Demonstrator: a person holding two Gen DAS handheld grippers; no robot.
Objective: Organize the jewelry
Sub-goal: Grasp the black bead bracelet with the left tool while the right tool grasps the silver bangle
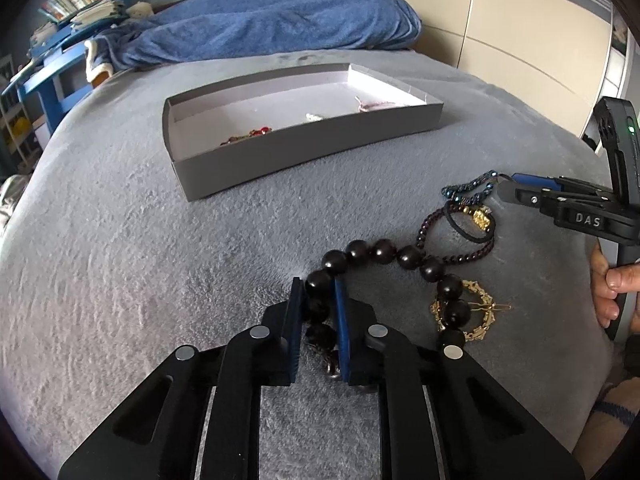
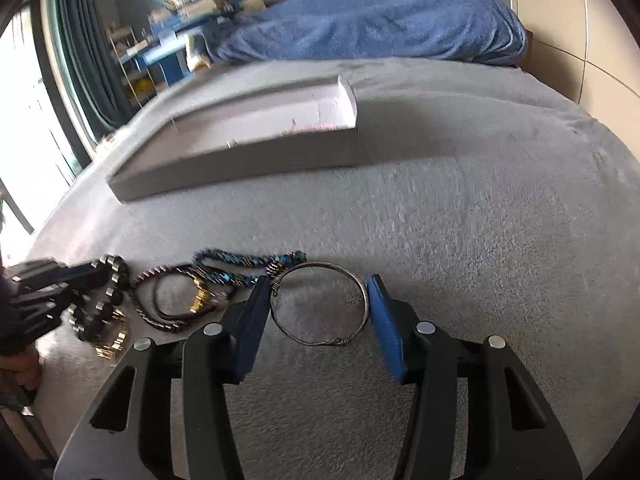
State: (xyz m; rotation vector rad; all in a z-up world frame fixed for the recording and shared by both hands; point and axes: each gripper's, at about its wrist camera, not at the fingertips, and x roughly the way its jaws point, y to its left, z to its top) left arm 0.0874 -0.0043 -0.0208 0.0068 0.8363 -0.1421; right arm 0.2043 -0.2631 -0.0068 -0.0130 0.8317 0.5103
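Observation:
A bracelet of big black beads [image 1: 380, 250] lies on the grey bedspread, and my left gripper [image 1: 318, 286] is shut on its near beads. In the right wrist view a silver wire bangle [image 2: 320, 265] sits between the blue pads of my right gripper [image 2: 318, 292], and both pads touch its rim. The right gripper [image 1: 507, 186] also shows at the right of the left wrist view, beside a blue beaded chain [image 1: 468, 194]. The left gripper [image 2: 60, 276] appears blurred at the far left of the right wrist view, by the black beads [image 2: 108, 280].
A shallow grey box [image 1: 304, 148] stands further up the bed, with a red piece [image 1: 256, 133] and pale pieces inside. A dark small-bead bracelet [image 1: 424, 232], a black band with a gold charm [image 1: 480, 216] and a gold chain [image 1: 480, 314] lie close together. A blue blanket [image 1: 280, 24] lies beyond.

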